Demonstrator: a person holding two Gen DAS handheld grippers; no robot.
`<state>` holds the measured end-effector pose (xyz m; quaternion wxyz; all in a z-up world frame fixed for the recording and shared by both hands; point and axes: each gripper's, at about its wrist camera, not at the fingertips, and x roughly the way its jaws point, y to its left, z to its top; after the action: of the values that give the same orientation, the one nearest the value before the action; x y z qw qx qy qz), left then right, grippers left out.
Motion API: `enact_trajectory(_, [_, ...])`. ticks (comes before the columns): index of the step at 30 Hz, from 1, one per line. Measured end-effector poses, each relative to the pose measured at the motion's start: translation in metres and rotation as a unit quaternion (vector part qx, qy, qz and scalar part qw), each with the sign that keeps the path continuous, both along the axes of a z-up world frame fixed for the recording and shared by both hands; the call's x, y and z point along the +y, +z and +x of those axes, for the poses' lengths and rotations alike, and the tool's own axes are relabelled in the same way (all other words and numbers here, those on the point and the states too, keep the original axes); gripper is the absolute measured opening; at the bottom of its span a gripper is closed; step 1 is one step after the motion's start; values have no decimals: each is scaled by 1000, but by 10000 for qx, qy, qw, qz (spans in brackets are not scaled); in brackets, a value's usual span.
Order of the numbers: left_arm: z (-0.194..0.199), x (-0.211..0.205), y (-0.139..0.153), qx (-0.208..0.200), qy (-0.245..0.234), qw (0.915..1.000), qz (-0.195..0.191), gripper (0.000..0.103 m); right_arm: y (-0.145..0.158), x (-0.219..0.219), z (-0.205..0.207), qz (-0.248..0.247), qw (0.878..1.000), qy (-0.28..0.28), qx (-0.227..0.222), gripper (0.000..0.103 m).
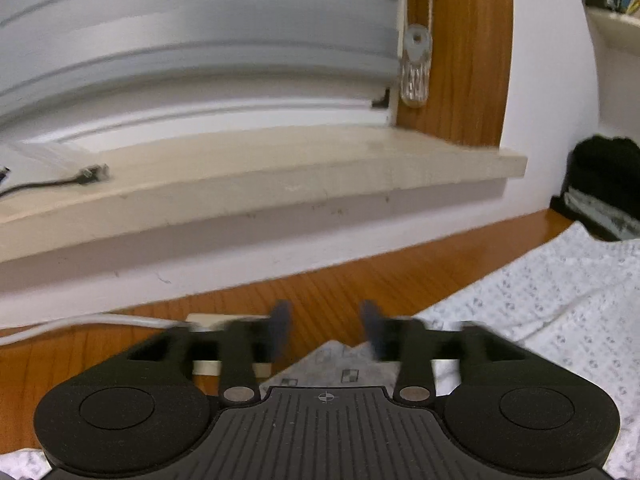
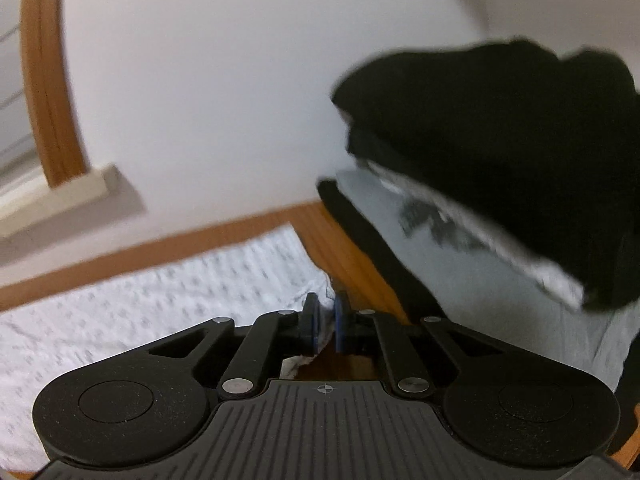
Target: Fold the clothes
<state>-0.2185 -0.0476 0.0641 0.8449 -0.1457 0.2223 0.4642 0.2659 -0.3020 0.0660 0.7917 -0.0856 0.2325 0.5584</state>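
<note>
Left wrist: my left gripper [image 1: 326, 326] gapes, nothing between its jaws, over the wooden surface [image 1: 328, 284]; the thin white patterned garment [image 1: 540, 304] could snag underneath. Right wrist: my right gripper [image 2: 327, 322] pinches that garment's corner [image 2: 326, 312]; slippery cotton may slide out, or nudge the folded dark stack [image 2: 500, 168].

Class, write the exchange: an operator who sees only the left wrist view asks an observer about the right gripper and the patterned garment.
Operator: Is the right gripper holding anything?
Observer: Yes, the right gripper is shut on the patterned white garment.
Operator: Where on it?
Observer: At the corner nearest the black garment, with a strip of bare wooden table between the two.
</note>
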Motion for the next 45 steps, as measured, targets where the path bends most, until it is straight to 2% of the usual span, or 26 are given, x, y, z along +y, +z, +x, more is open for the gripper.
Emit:
enact_trajectory(5, [-14, -11, 17, -365, 50, 9992, -120, 74, 38, 16, -41, 404, 9981, 437, -178, 8])
enact_trajectory(10, [-29, -19, 33, -730, 70, 9969, -282, 77, 69, 47, -133, 775, 9854, 1465, -392, 7])
enact_trajectory(12, [-35, -22, 38, -871, 77, 9956, -347, 77, 73, 55, -178, 870, 9748, 2009, -422, 7])
enact_trajectory(15, [-44, -26, 43, -1031, 78, 9936, -451, 78, 68, 60, -249, 878, 9508, 2945, -402, 7])
enact_trajectory(18, [-51, -28, 43, -1093, 17, 9923, -590, 79, 39, 57, -309, 518, 9193, 3883, -387, 7])
enact_trajectory(21, [-52, -31, 38, -1052, -138, 9915, -748, 80, 7, 51, -333, 112, 9052, 4232, -366, 7])
enact_trajectory(24, [-45, -32, 27, -912, -266, 9917, -866, 81, -12, 47, -333, -65, 9036, 4270, -343, 7])
enact_trajectory(29, [-20, -34, 19, -856, -542, 9905, -926, 79, -19, 38, -331, -51, 9052, 4232, -393, 7])
enact_trajectory(32, [7, -40, 22, -687, -923, 9907, -728, 67, -27, 26, -330, 15, 9086, 4156, -412, 7])
enact_trajectory(34, [29, -44, 24, -584, -1368, 9865, -681, 51, -31, 20, -328, 53, 9112, 4096, -442, 7])
enact_trajectory(38, [81, -51, 22, 87, -1973, 9784, -610, 49, -41, 7, -326, 105, 9158, 3980, -539, 7])
enact_trajectory(40, [104, -53, 15, 393, -2149, 9735, -673, 61, -42, 6, -324, 132, 9174, 3947, -492, 7])
enact_trajectory(41, [115, -55, 11, 549, -2227, 9708, -699, 62, -42, 5, -322, 147, 9182, 3932, -463, 7])
enact_trajectory(44, [138, -55, -5, 1108, -2198, 9670, -651, 61, -43, 4, -319, 193, 9204, 3884, -398, 7])
enact_trajectory(45, [146, -55, -10, 1293, -2184, 9652, -630, 56, -43, 4, -318, 208, 9209, 3873, -386, 7])
